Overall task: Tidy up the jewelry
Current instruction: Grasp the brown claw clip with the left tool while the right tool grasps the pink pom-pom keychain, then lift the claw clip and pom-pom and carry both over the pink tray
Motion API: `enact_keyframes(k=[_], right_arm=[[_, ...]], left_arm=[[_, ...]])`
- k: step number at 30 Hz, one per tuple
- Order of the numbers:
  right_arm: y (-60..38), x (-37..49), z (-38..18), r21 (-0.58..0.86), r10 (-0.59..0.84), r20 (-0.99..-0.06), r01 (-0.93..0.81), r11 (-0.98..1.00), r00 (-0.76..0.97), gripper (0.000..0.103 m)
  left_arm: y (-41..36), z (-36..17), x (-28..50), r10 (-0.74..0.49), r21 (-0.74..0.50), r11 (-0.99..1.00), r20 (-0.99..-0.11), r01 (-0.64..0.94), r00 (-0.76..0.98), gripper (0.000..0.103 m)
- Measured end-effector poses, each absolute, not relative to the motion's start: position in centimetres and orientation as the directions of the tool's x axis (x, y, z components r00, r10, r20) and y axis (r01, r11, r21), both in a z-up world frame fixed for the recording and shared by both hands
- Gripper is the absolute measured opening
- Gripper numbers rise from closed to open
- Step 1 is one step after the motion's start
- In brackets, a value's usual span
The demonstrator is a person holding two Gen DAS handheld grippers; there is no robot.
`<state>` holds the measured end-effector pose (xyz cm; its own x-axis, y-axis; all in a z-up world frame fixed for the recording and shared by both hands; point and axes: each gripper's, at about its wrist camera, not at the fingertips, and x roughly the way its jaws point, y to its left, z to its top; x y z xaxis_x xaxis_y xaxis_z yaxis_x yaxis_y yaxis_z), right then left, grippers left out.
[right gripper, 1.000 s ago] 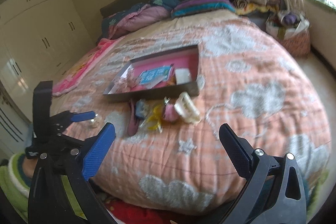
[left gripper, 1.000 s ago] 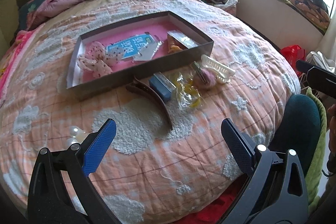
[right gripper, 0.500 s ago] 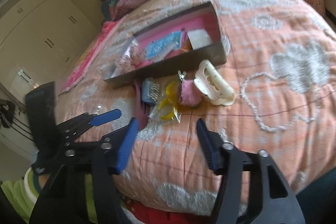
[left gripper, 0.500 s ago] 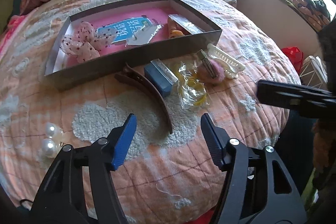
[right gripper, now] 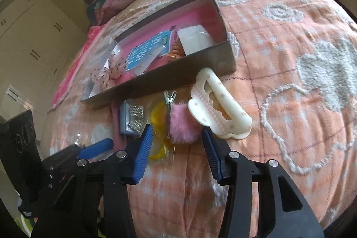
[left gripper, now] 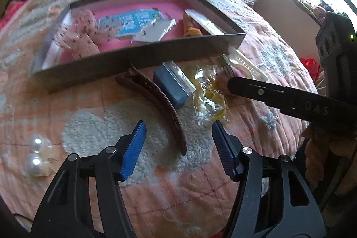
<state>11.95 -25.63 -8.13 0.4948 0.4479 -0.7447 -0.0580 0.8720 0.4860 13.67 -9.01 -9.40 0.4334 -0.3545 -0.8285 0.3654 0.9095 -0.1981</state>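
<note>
Pickup stage: loose pieces lying on bedspread (right gripper: 290, 21) just outside box (left gripper: 138, 59)

Left gripper (left gripper: 178, 139) hovering unclenched, empty, straddling near end of brown hair clip (left gripper: 162, 104)

Right gripper (right gripper: 177, 144) gaping, empty, framing pink pompom clip (right gripper: 181, 124) beside white claw clip (right gripper: 221, 108)

Next, likely: lowering, pinching each clip, lifting into box

Ahead of the left gripper (left gripper: 178, 139), the right gripper's black finger (left gripper: 279, 97) covers the pink pom-pom clip and part of the white claw clip (left gripper: 250, 65); the tray's near wall (left gripper: 138, 61) hides its front floor; the blue packet's (left gripper: 131, 22) print is blurred, unreadable; both gripper bodies are cut off at the bottom edge.
</note>
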Motion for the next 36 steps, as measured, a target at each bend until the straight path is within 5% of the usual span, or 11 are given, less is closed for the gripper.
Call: enact_keyframes(k=[3, 10, 14, 16, 36], right_arm=[[-25.9, 12.5, -8.6, 0.511, 0.464, -0.731, -0.049, 0.858, 0.501, 0.028], [-26.8, 10.7, -6.3, 0.516, 0.473, -0.665, -0.102, 0.850, 0.578, 0.025], [-27.4, 9.3, -4.8, 0.523, 0.482, -0.632, -0.126, 0.843, 0.607, 0.025], [-27.7, 8.5, -4.2, 0.516, 0.481, -0.621, -0.139, 0.845, 0.619, 0.025], [-28.4, 4.7, 1.1, 0.395, 0.400, -0.564, -0.189, 0.899, 0.722, 0.025]], left_arm=[[-8.9, -10.2, 14.4, -0.376, -0.239, 0.906, -0.833, 0.349, 0.407, 0.048], [-8.7, -10.5, 15.2, -0.386, -0.262, 0.907, -0.830, 0.328, 0.403, 0.037], [-8.4, -10.6, 15.2, -0.386, -0.270, 0.910, -0.829, 0.315, 0.405, 0.011], [-8.0, -10.5, 15.1, -0.387, -0.273, 0.910, -0.828, 0.312, 0.406, 0.007], [-4.8, -5.4, 11.7, -0.359, -0.228, 0.927, -0.770, 0.297, 0.528, 0.002]])
